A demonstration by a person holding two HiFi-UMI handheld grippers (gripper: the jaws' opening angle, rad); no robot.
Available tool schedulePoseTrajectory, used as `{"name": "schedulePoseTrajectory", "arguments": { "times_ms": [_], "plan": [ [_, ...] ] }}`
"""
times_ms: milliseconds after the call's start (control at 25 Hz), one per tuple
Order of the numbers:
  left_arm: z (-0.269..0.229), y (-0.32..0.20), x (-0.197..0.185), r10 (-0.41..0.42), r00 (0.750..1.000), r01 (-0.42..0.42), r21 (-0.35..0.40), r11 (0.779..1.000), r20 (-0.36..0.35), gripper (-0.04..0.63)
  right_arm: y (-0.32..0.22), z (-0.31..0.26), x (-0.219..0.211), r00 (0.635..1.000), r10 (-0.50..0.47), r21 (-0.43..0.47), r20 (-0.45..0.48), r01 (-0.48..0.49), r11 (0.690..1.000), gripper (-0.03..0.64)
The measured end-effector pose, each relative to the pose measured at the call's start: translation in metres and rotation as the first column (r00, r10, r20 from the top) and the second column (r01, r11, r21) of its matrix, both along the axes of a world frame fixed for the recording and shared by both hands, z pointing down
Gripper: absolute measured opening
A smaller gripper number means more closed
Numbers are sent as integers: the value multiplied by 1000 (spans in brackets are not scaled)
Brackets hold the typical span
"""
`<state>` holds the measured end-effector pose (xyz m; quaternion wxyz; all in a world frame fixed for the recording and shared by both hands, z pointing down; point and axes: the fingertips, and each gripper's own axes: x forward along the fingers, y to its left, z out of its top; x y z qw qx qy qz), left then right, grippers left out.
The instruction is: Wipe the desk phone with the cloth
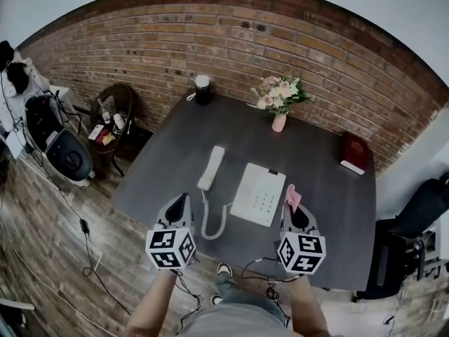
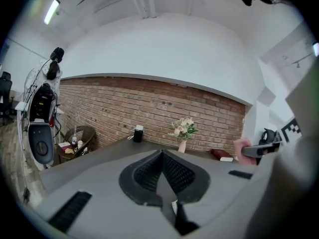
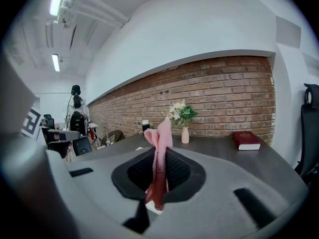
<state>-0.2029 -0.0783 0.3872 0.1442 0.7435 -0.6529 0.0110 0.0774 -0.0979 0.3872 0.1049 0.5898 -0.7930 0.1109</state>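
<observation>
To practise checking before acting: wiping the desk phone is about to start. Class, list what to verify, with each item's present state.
1. Cloth gripped by right tool: ok, jaws shut on it.
2. Left tool free: ok, shut, nothing in it.
3. Handset off phone base: ok, lies on the desk to its left.
4. Cloth on phone base: not ok, it stands free in air.
5. Vase away from phone base: ok, near the desk's far edge.

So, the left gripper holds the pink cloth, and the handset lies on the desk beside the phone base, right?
No: the right gripper holds the pink cloth, as the right gripper view shows. The handset does lie on the desk beside the phone base.
</observation>
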Motion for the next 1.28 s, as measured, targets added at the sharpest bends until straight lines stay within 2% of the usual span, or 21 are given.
{"name": "schedulePoseTrajectory", "arguments": {
  "times_ms": [200,360,680,880,1000,1280],
  "plan": [
    [-5,-37,9,14,1000,-14,-4,1000,16,-2,-34,6,-1,999,-35,-21,-15,35,999,21],
    [-5,-62,17,23,999,-22,-10,1000,24,-2,-57,12,4,996,-62,-36,-62,60,998,20],
    [15,-96,23,59,998,-57,-60,997,17,-2,-81,29,1,993,-75,-84,-94,67,994,21],
    [25,-109,20,81,996,-79,-76,994,24,-2,-84,36,-11,982,-118,-115,-144,102,988,21],
    [30,-116,15,75,997,-75,-87,993,4,-2,-86,40,-17,977,-138,-139,-160,116,983,21],
    [45,-120,4,63,998,-62,-108,992,9,-2,-98,59,-34,944,-240,-198,-225,197,960,21]
  ]
}}
